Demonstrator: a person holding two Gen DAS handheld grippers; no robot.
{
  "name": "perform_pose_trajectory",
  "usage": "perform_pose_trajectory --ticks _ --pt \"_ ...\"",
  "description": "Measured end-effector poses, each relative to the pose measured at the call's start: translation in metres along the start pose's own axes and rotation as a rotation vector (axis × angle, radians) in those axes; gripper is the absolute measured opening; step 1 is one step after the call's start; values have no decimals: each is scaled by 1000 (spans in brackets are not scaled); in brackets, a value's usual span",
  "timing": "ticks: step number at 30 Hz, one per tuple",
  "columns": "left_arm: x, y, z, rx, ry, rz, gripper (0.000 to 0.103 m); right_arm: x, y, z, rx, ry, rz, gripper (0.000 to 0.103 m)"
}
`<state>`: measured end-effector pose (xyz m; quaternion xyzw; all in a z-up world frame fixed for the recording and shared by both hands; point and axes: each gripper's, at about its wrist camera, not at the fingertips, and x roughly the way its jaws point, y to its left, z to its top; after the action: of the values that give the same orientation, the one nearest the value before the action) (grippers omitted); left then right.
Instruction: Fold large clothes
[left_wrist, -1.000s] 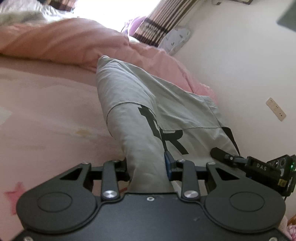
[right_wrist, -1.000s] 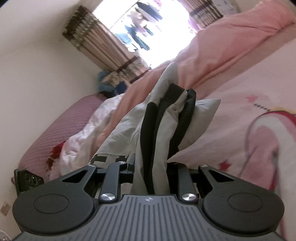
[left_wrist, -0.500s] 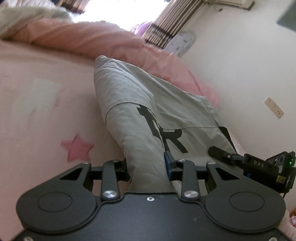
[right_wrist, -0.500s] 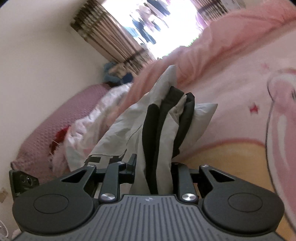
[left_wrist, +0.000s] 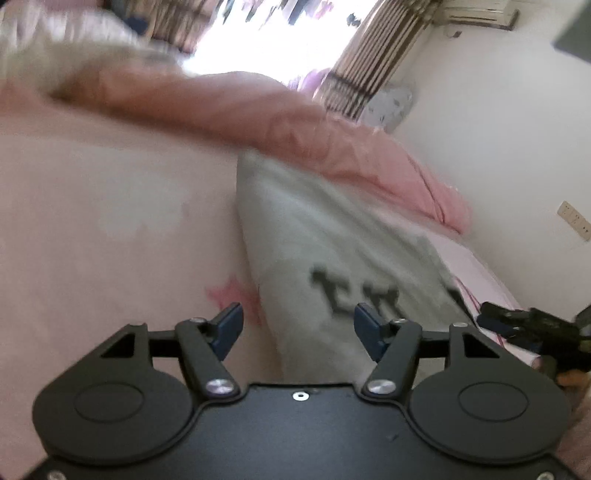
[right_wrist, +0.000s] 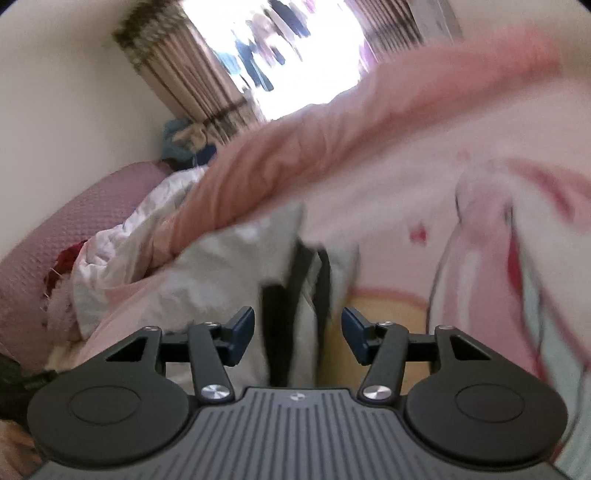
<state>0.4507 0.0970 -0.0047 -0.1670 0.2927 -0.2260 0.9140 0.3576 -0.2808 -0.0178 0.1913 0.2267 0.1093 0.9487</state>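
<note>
The grey garment (left_wrist: 332, 236) lies spread on the pink bed sheet (left_wrist: 110, 206), its dark lettering blurred but showing near the left gripper (left_wrist: 298, 326), and its near end runs straight down the gap between that gripper's jaws. Those jaws are parted wide, released, with the blue-tipped fingers (left_wrist: 229, 325) standing clear of the cloth on the left side; the right-hand finger sits over the fabric, and whether it touches I can't tell. Over in the right wrist view, the same garment (right_wrist: 236, 258) shows its black-trimmed folds running down between the jaws of the right gripper (right_wrist: 298, 334), and these are spread apart too, gripping nothing, cloth in the gap but not pinched. Beyond the garment a rumpled pink duvet (left_wrist: 280, 122) stretches across the bed, striped curtains (left_wrist: 354, 70) hang by the bright window, and the right gripper's dark body (left_wrist: 539, 325) pokes in at the left view's right edge.
</note>
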Motion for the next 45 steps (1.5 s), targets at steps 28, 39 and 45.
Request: perform_pose_trajectory --ticks 28,39,45 --pt "40 -26 15 30 46 34 59 45 58 -18 -236 55 -162 14" --pt "-65 -68 -85 125 43 76 59 -66 73 -104 -225 83 -157 15" --pt "-46 -40 -112 -11 108 73 64 -59 60 -123 -191 102 -209 10"
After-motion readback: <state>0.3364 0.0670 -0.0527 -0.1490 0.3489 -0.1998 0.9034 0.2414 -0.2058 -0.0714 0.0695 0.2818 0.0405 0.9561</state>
